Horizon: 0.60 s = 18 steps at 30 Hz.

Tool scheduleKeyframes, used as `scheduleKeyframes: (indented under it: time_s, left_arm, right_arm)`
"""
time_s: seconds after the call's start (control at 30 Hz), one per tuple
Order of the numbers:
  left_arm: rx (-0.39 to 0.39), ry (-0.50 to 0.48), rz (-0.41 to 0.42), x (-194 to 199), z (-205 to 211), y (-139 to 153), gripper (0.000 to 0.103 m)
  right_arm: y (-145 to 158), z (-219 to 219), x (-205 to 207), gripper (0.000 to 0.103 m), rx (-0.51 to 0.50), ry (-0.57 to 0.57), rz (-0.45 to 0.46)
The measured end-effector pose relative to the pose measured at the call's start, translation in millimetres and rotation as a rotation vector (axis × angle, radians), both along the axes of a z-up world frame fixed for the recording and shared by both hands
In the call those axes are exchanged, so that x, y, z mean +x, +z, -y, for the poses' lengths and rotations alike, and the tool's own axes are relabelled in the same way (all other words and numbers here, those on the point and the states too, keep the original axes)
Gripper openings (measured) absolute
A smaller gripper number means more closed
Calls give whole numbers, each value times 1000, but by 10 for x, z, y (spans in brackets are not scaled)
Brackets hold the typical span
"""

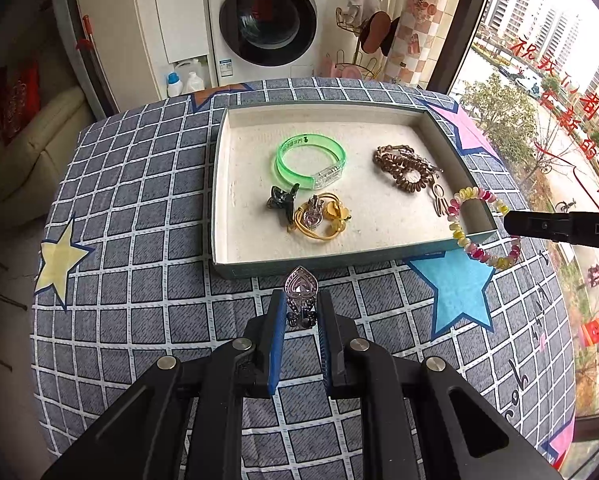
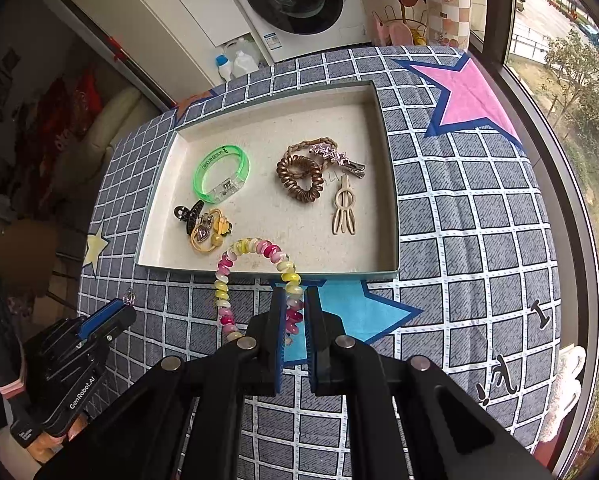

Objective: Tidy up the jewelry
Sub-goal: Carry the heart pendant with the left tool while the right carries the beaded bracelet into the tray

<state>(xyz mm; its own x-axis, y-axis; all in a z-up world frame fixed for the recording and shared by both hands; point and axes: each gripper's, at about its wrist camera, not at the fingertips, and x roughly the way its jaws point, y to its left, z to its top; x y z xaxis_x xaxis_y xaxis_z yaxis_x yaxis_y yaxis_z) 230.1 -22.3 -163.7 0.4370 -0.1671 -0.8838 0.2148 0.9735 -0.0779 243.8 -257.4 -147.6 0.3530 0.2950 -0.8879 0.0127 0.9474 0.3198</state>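
Checked tablecloth [image 1: 139, 300], left claw [image 1: 301, 304] clenched on heart clip [image 1: 300, 286], right claw [image 2: 293, 300] gripping beaded bracelet [image 2: 255, 248] beside tray [image 1: 339, 266]

1. Left gripper [image 1: 299, 308]: matte black frame; two flat fingers [image 1: 276, 344] lined with ribbed blue pads; four round silver screw heads across the linkage arms.
2. Seen from the right wrist camera, its side carries white "GenRobot.AI" lettering.
3. Right gripper [image 2: 293, 308]: same black build; blue-edged fingers [image 2: 277, 340]; four silver screws; slotted cut-outs in the outer arms; white letters "DAS" on its side.
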Motion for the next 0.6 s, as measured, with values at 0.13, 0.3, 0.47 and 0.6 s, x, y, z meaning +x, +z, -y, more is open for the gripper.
scheduleKeyframes:
  time_s: [0.13, 0.3, 0.47, 0.6]
  left_arm:
    - [-12, 12, 11, 199, 31, 30, 28]
    - [-22, 28, 24, 438, 86, 44, 28]
    - [-20, 35, 36, 642, 173, 48, 28]
    - [-18, 35, 40, 765, 254, 26, 28]
  right_arm:
    - [20, 60, 173, 10, -3, -10, 10]
    - [31, 120, 386, 10, -8, -28, 22]
    - [12, 159, 571, 10, -19, -39, 29]
    - [-34, 195, 705, 10, -13, -54, 25]
